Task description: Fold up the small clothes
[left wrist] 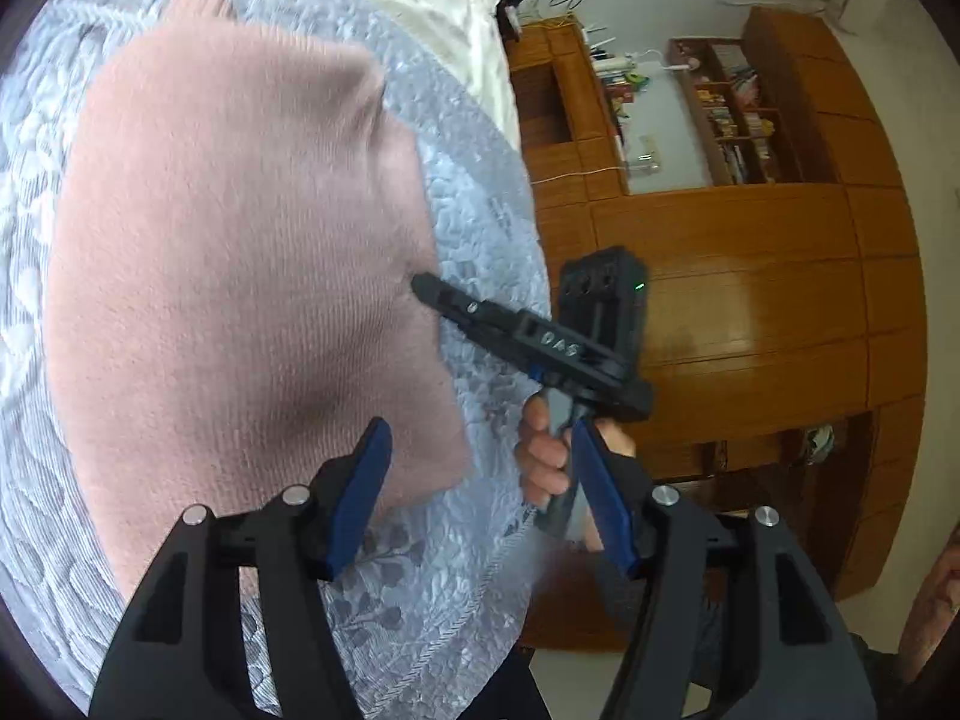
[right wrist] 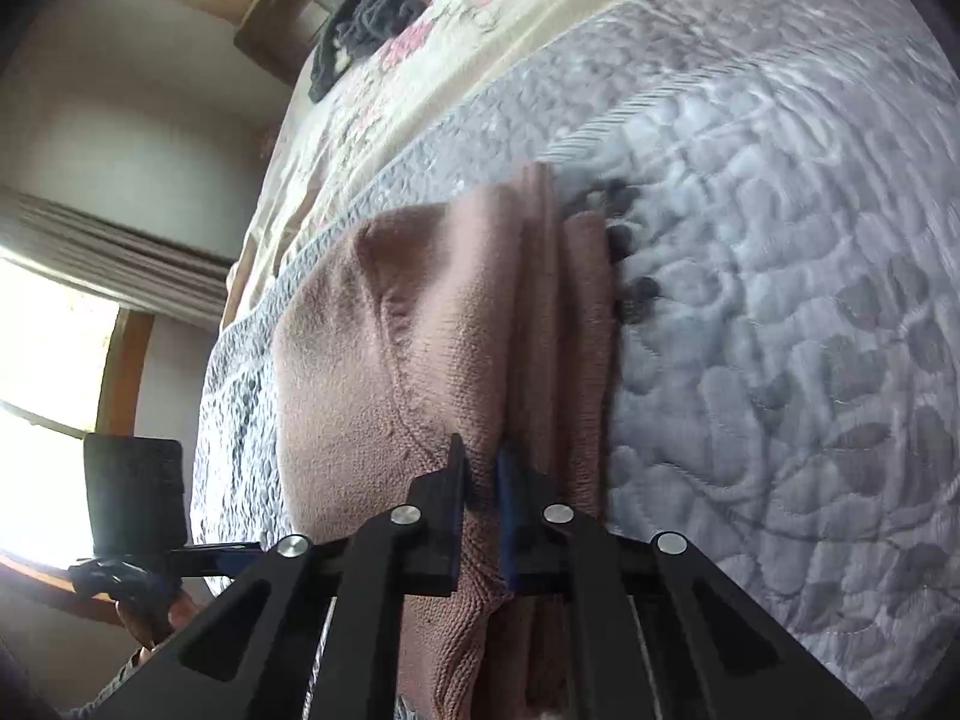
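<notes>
A pink knit garment lies partly folded on the grey quilted bedspread. In the left wrist view my left gripper is open, its blue pads astride the garment's near corner and the bed's edge, holding nothing. My right gripper, held by a hand, has its tip at the garment's right edge. In the right wrist view the right gripper is shut on a raised fold of the pink garment, with knit cloth bunched between the fingers. The left gripper shows at the lower left, off the bed.
A wooden cabinet with shelves and a wooden floor lie beyond the bed's edge. A cream floral sheet carries a dark grey garment farther up the bed. A window and curtain are at left.
</notes>
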